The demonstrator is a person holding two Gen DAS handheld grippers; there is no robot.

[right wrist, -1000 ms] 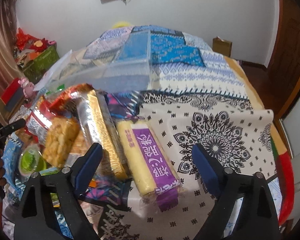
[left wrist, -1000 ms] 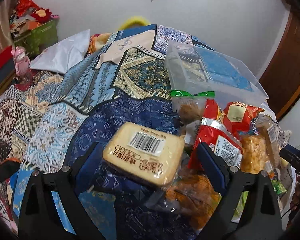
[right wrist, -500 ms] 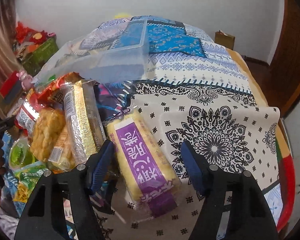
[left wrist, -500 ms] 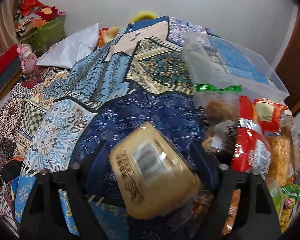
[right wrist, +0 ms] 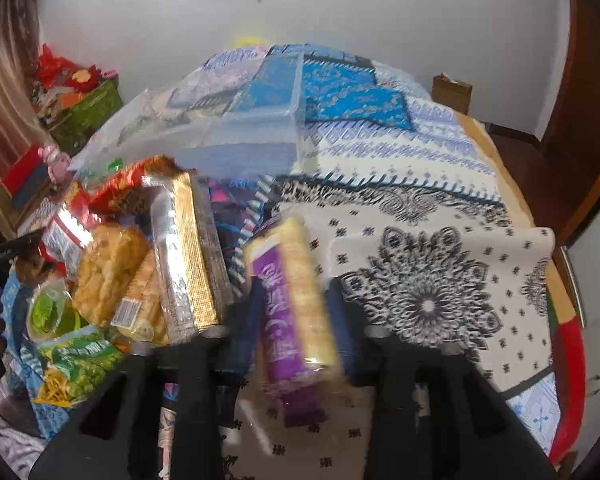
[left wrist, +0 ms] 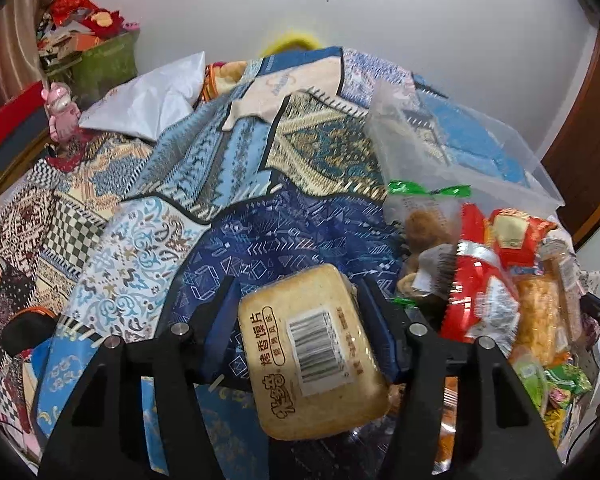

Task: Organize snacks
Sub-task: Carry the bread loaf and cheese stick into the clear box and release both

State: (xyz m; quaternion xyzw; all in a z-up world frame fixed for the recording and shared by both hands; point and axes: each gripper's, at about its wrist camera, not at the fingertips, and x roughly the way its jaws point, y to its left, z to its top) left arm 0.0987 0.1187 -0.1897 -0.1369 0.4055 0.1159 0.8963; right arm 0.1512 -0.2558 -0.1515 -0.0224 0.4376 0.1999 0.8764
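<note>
My left gripper (left wrist: 298, 300) is shut on a tan bread pack (left wrist: 312, 352) with a barcode label and holds it above the blue quilt. My right gripper (right wrist: 296, 308) is shut on a yellow cracker pack (right wrist: 296, 304) with a purple label, lifted and tilted off the white cloth. A pile of snack packs lies between them: a red pack (left wrist: 480, 296), a gold-foil pack (right wrist: 188, 256), fried puffs (right wrist: 108, 272) and green packs (right wrist: 76, 364). A clear plastic bin (left wrist: 460, 152) stands behind the pile; it also shows in the right wrist view (right wrist: 220, 128).
Everything lies on a bed with patchwork covers (left wrist: 140, 208). A white pillow (left wrist: 148, 100) and a pink toy (left wrist: 62, 108) are at the far left. A green box (right wrist: 84, 116) stands by the wall. A wooden door (right wrist: 588, 80) is to the right.
Both grippers have closed on their packs. The left one has lifted and turned the bread pack upright. The right one has lifted and tilted the purple-labelled cracker pack.
</note>
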